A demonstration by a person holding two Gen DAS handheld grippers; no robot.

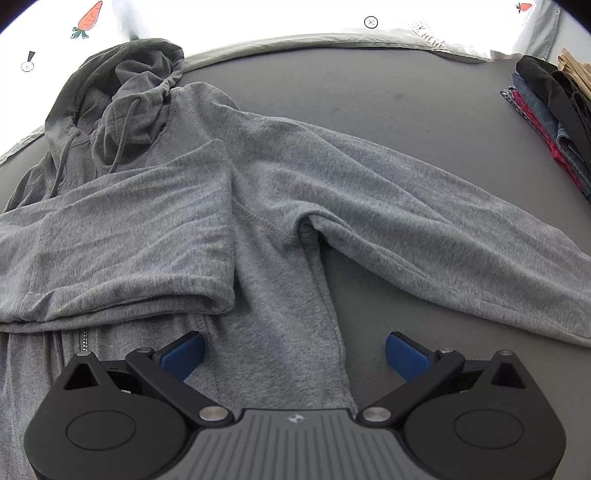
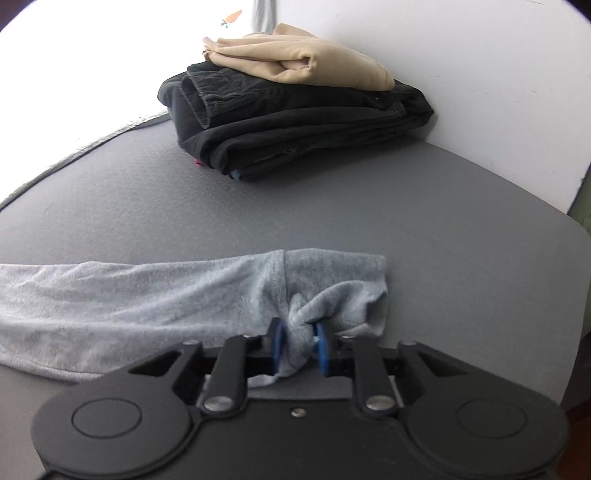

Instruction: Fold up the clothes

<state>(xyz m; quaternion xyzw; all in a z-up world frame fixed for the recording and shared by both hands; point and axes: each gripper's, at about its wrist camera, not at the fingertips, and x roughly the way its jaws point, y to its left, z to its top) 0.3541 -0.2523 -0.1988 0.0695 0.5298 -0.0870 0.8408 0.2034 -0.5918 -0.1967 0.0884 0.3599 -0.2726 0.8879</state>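
A grey zip hoodie (image 1: 266, 206) lies spread on the dark grey table. Its hood (image 1: 125, 92) is at the far left. One sleeve (image 1: 122, 236) is folded across the chest. The other sleeve (image 1: 424, 206) stretches out to the right. My left gripper (image 1: 295, 352) is open and empty, hovering over the hoodie's side edge. In the right wrist view, my right gripper (image 2: 300, 345) is shut on the cuff end of the stretched sleeve (image 2: 147, 295), with bunched cloth between the blue pads.
A stack of folded clothes (image 2: 295, 122), dark items with a beige one on top, sits at the table's far right by the white wall; it also shows in the left wrist view (image 1: 546, 118). A white sheet with carrot prints (image 1: 88, 20) lies beyond the table's far edge.
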